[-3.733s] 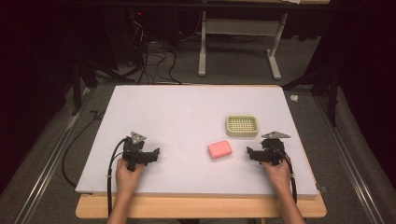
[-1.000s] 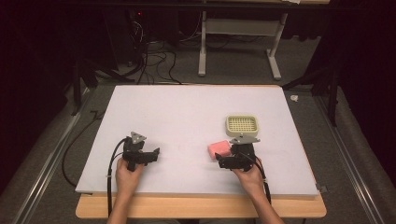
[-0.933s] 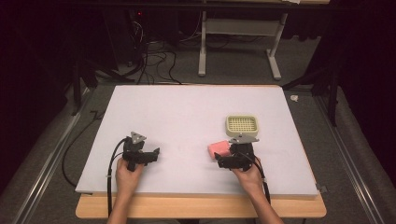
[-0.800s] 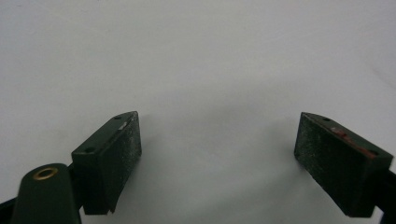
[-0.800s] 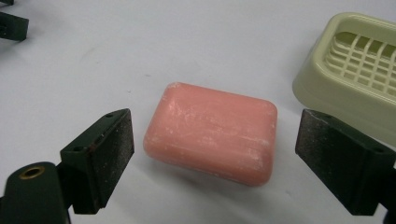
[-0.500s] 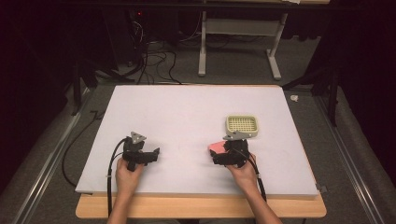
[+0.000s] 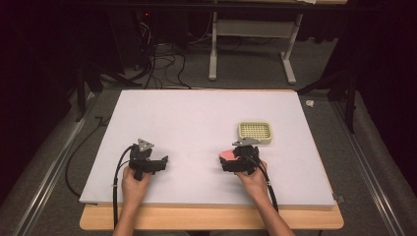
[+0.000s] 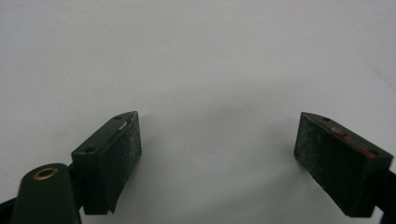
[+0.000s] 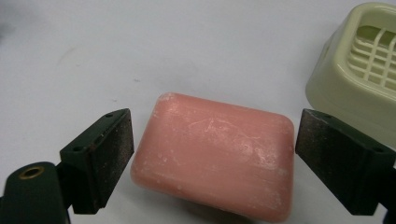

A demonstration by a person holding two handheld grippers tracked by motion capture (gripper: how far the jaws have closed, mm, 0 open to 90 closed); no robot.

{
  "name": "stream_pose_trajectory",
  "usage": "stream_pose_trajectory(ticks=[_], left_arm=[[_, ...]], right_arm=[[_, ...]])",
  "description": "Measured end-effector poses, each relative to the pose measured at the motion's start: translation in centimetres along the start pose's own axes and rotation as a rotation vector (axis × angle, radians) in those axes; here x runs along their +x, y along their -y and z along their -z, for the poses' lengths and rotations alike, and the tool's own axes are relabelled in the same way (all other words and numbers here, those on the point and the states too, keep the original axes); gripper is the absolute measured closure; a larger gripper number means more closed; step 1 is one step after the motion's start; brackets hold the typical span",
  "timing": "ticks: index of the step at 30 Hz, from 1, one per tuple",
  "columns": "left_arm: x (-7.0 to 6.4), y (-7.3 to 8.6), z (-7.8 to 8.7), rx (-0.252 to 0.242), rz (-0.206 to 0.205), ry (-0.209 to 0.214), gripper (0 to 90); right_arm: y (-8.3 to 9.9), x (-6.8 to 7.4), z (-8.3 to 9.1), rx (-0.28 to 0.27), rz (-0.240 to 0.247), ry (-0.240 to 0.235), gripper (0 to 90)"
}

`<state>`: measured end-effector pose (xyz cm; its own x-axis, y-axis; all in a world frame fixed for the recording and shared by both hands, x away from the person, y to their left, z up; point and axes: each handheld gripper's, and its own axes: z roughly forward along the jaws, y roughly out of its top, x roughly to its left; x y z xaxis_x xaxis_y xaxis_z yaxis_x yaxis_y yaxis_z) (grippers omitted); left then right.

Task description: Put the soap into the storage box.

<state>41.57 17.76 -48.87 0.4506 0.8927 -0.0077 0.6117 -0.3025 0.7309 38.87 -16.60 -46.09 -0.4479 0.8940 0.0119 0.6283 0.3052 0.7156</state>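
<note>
Pink soap (image 9: pixel 215 156) between wide-open right claw (image 9: pixel 212 158) jaws, ungripped.

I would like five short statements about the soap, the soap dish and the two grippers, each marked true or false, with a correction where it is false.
1. The pink soap bar lies between the open jaws of the right gripper. True.
2. The soap bar is already inside the soap dish. False: it lies on the white table, beside the dish.
3. The left gripper is shut on a sponge. False: its jaws stand wide open with only bare table between them.
4. The soap dish has a grid of slots in its top. True.
5. In the high view, the soap dish stands nearer the person than the right gripper. False: it stands farther away, beyond the gripper.
</note>
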Motion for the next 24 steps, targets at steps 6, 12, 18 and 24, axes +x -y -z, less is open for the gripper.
stream_pose_trajectory(ticks=[6,12,18,24], left_arm=[[0.0,0.0,0.0,0.0,0.0,0.0,15.4],[0.0,0.0,0.0,0.0,0.0,0.0,15.4],[0.0,0.0,0.0,0.0,0.0,0.0,15.4],[0.0,0.0,0.0,0.0,0.0,0.0,15.4]], right_arm=[[0.1,0.0,-0.4,0.014,-0.006,0.005,11.9],[0.2,0.1,-0.9,0.036,-0.009,0.01,11.7],[0.4,0.1,-1.3,0.054,-0.013,0.009,11.8],[0.8,0.2,-1.6,0.064,-0.012,0.013,11.9]])
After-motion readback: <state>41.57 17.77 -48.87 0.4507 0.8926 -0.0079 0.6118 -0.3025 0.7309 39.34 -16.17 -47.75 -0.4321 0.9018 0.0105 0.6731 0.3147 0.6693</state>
